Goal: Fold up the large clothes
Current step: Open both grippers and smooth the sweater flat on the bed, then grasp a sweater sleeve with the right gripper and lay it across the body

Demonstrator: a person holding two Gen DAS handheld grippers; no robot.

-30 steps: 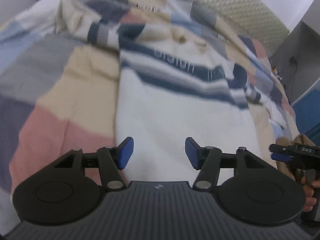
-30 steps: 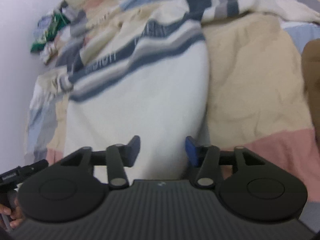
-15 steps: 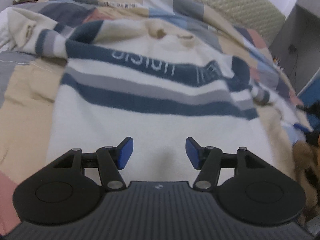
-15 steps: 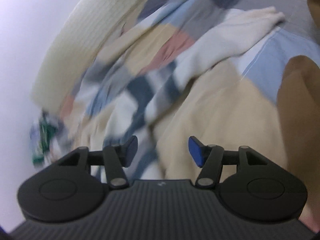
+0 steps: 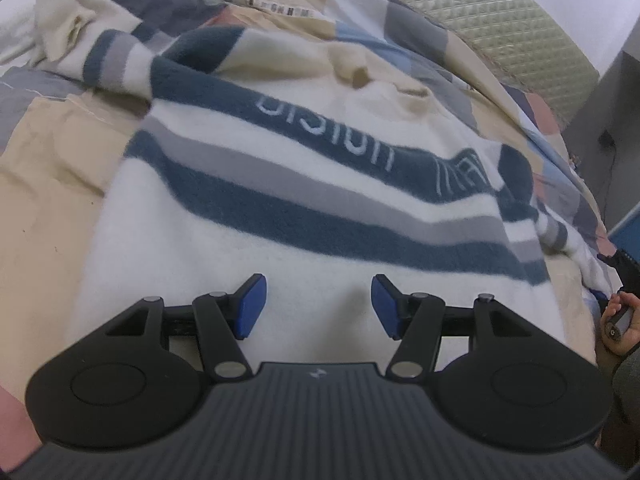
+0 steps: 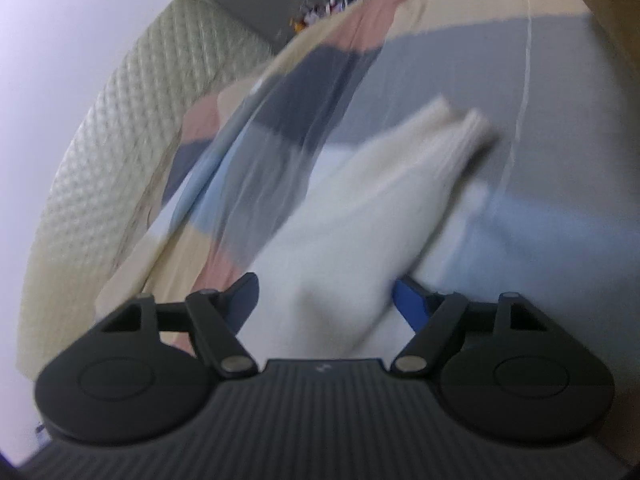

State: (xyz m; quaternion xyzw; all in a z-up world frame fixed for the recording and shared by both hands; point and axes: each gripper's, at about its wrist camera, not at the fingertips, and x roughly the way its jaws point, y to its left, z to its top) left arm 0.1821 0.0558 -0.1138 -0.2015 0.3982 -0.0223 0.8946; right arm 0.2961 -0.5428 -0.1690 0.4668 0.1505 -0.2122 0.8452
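Reaching for sleeve (image 6: 360, 216) | right gripper (image 6: 324, 300) fingers just widened, straddling cuff end, unpinched | left gripper (image 5: 318, 300) open over sweater (image 5: 280, 216) | pinch sleeve squarely, avoid bedcover (image 6: 560, 220)

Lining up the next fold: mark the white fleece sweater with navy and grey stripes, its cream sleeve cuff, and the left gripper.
White striped fleece sweater (image 5: 248, 240): left wrist view, plain white body.
Cream sleeve cuff (image 6: 460, 124): right wrist view, cuff end.
Left gripper (image 5: 319, 306): left wrist view, midway between fingertips.
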